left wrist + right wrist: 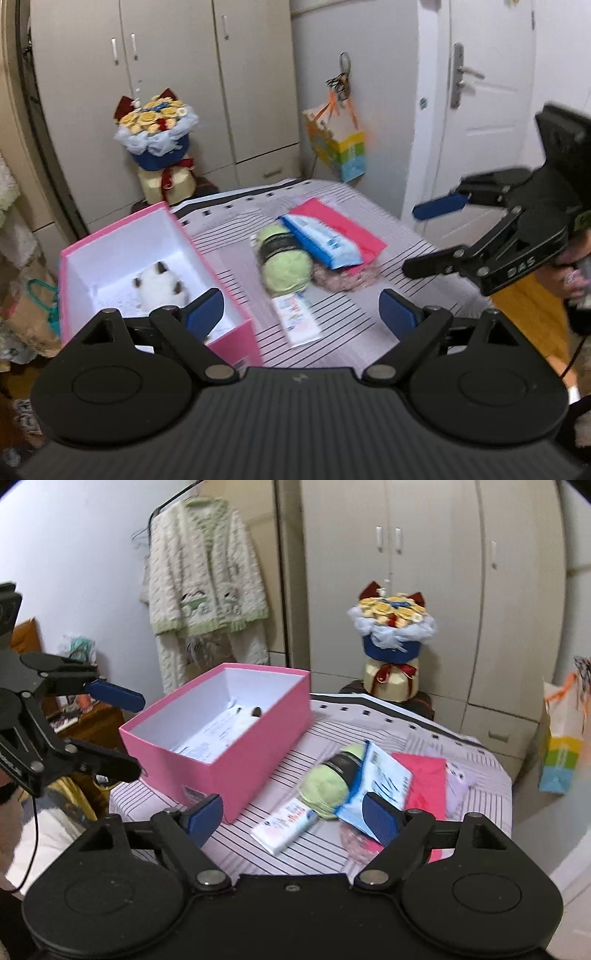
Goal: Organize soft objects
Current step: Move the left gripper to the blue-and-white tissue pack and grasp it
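Left wrist view is showing the left gripper hanging with its blue-padded jaws spread wide and nothing between them, over the near edge of a striped-cloth table. An open pink cardboard box with a white lining is sitting at the left, lid off, presumably to receive the soft things; a white plush toy with dark ears is already lying inside. Just right of the box, a green yarn ball with a dark band is resting against a blue-and-white soft pack, which is lying across a flat pink-red sheet. A small white tissue packet is lying nearest the jaws. The right gripper is hovering at the right, also spread and empty.

Right wrist view is showing the right gripper open over the same pile, its right pad in front of the blue pack; contact cannot be told. The yarn, the packet and a lilac plush are waiting outside the box, so sorting seems barely begun.
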Tool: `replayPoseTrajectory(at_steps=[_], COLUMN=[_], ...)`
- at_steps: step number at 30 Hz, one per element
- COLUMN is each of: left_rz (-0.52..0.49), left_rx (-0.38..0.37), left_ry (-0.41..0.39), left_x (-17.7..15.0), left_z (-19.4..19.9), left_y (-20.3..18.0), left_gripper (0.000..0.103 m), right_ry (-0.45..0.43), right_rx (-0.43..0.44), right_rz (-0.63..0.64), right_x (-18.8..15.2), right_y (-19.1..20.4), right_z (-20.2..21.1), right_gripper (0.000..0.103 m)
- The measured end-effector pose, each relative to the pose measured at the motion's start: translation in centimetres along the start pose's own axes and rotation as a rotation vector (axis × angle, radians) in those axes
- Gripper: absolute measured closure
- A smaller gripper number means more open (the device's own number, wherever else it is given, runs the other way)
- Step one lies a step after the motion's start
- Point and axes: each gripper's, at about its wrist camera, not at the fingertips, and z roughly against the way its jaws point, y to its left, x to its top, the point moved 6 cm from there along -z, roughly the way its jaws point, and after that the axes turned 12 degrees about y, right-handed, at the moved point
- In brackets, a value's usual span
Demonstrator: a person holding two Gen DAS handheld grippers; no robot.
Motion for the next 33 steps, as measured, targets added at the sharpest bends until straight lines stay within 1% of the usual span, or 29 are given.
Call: replayPoseTrajectory(at_steps=[3, 6, 9, 12, 13, 14, 15, 18, 20, 23, 26, 27, 30, 31, 33], left_rz=[0.004, 0.014, 0.030, 0.062, 0.074, 0.086, 0.097, 0.108, 0.121, 0.156, 0.192, 0.195, 0.207, 0.207, 0.217], left_rx=[-0.043, -0.042, -0.054, -0.073, -0.080, -0.083, -0.080, -0.057, -0.053, -0.111, -0.171, -0.175, -0.139, -0.146, -0.159], left_ry=[-0.010, 0.005, 0.022, 0.034, 0.033, 0.029, 0.024, -0.012, -0.017, -0.009, -0.006, -0.025, -0.069, -0.080, -0.070], left_x=[0.5, 1.3, 2.0, 2.6, 2.8, 3.0, 3.1, 3.7, 4.1, 4.8, 5.2, 5.4, 5.4, 5.3, 5.2], left_z=[-0.8, -2.5, -4.6, -7.0, -7.7, -8.6, -9.4, -11.7, -13.2, -15.2, -17.1, -17.5, -18.8, -19.0, -19.5], left_y=[-1.1, -1.8, -2.3, -2.3, -2.2, -2.0, -1.9, -1.5, -1.3, -1.0, -0.8, -0.8, -0.7, -0.8, -0.9], left_gripper=[0.012, 0.015, 0.016, 0.018, 0.020, 0.024, 0.027, 0.029, 0.033, 0.041, 0.046, 0.046, 0.046, 0.046, 0.046], right_ry=[-0.008, -0.008, -0.005, -0.018, -0.021, -0.021, -0.021, -0.028, -0.037, -0.049, -0.050, -0.052, -0.059, -0.059, -0.054], right_rx=[0.001, 0.005, 0.029, 0.015, 0.007, 0.000, -0.003, -0.004, -0.012, -0.023, 0.000, 0.014, 0.058, 0.074, 0.097], right_rz=[-0.020, -0.048, -0.083, -0.096, -0.094, -0.094, -0.094, -0.100, -0.088, -0.065, -0.071, -0.072, -0.072, -0.069, -0.061], right_x=[-1.1, -1.8, -2.4, -2.9, -3.1, -3.1, -3.1, -2.9, -2.7, -2.4, -2.1, -2.0, -1.8, -1.8, -1.8], right_y=[-1.6, -3.2, -4.3, -5.3, -5.6, -5.8, -6.1, -6.9, -7.2, -7.8, -8.6, -8.7, -9.0, -9.0, -9.0], right_z=[-0.4, -1.6, -3.2, -5.1, -5.7, -6.4, -7.2, -9.1, -10.0, -11.3, -12.3, -12.5, -13.0, -13.2, -13.6], right_gripper=[0.017, 0.016, 0.016, 0.016, 0.016, 0.016, 0.016, 0.016, 0.016, 0.016, 0.017, 0.017, 0.017, 0.017, 0.017])
